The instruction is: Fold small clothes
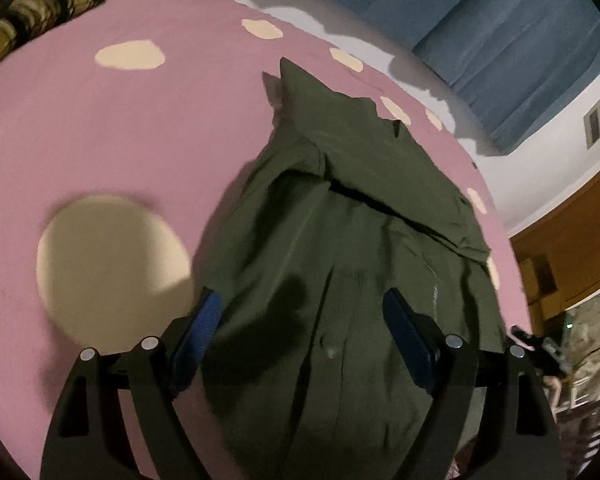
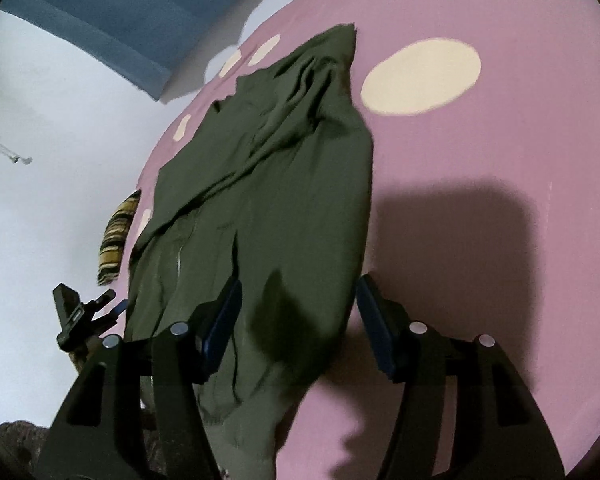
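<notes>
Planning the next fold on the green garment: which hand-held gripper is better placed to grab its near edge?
Probably the left hand-held gripper: open, with the green garment filling the gap between its fingers. The right hand-held gripper, also open, straddles the garment's side edge, half over the pink sheet.

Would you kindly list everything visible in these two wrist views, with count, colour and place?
garment: one, olive green, lying partly folded on the bed, ahead of both grippers
bedsheet: one, pink with cream spots, under the garment
striped cloth: one, yellow-brown and dark, at the bed's far edge
curtain: one, blue, against the wall behind the bed
wall: white, beyond the bed
wooden furniture: brown, at the right of the left wrist view
left gripper: one, black with blue pads, jaws open over the garment's near end
right gripper: one, black with blue pads, jaws open over the garment's near edge
</notes>
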`<state>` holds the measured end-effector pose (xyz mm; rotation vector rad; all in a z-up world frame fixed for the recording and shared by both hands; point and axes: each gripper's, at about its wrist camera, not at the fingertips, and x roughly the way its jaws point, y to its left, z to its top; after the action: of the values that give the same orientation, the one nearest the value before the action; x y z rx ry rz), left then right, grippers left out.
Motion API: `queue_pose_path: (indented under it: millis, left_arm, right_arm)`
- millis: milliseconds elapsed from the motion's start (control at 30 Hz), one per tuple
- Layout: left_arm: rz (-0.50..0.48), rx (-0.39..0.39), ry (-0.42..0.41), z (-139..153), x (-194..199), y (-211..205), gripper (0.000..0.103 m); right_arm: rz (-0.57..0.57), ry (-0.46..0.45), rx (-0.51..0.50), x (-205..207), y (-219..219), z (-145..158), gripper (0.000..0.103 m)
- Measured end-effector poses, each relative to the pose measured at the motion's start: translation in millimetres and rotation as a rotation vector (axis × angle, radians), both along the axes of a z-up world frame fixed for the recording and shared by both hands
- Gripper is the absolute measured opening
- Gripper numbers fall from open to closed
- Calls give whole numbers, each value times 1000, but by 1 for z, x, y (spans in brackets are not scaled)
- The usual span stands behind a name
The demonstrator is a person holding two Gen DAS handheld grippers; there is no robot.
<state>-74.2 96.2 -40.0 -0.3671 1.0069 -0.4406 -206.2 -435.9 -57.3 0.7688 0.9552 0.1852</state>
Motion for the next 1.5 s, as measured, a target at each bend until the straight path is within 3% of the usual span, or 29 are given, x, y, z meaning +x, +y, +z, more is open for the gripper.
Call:
queue_pose_path:
  millis: [100,300,567,667,767,933,1000,1033,1067,1100,1167,1267,1500]
  left_arm:
    - [-8,-51,29,-4,-14,14,83]
    - [-18,-61,103,-21,-29,28,84]
    - [-201,-107,133,-28,-51,5,84]
    - [-226,-58,106,-27,-55,-3,84]
    - [-237,-67,111,-27,-56,-5,84]
    - [-271,-41,92,-27,-58,-9,84]
    - [-287,-13,77,-26,-59,-14,84]
    - [-297,11,64,-26,-61,-17,84]
    - [-307,38,52,-25,-63,-21,84]
    - [-314,62,41,-26,-65,-24,84]
    - [-329,146,5,-25,-71,-34,80]
    - [-328,241,-37,-25,-76,-40,66]
    - [-340,254,-59,-16,-79,-39,45]
  right_arm:
    - [23,-7,26,-8,4,0,60]
    - [78,-16,55,-20,13,1,67]
    - [78,-12,73,-32,11,1,67]
    - [96,-18,106,-33,13,-1,70]
    - [138,-23,133,-34,18,-1,72]
    - [271,-14,238,-30,39,-6,72]
    - [329,-15,210,-31,53,-5,72]
    - [350,-13,180,-31,59,-3,70]
    - [367,-3,173,-30,63,-4,60]
    - [371,8,175,-29,66,-5,42]
    - [371,45,157,-27,71,-13,20]
    - [368,40,137,-23,75,-13,16]
    - [361,26,139,-19,77,-11,14]
